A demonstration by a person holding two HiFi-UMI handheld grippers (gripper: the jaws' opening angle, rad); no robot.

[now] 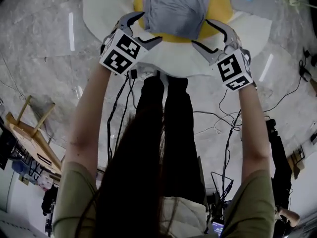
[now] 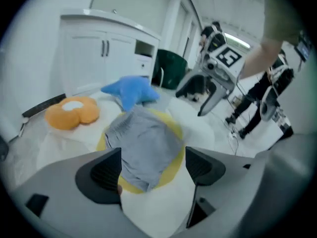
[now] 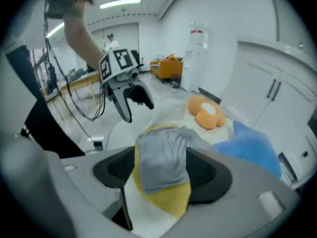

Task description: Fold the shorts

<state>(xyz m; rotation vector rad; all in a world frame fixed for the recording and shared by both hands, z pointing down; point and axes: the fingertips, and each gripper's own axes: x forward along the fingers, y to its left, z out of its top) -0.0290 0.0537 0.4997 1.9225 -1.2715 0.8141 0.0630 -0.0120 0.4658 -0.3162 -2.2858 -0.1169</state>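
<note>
1. The head camera looks steeply down over my raised arms. My left gripper (image 1: 151, 27) and right gripper (image 1: 200, 32) sit near the top of its view.
2. The left gripper view looks forward and down between my left fingers (image 2: 99, 175), and is close in.
3. The right gripper view does likewise between my right fingers (image 3: 203, 175).
4. All three views share the shorts (image 1: 176, 9) on the yellow mat (image 1: 220, 6). Each gripper view also catches the other gripper.
</note>
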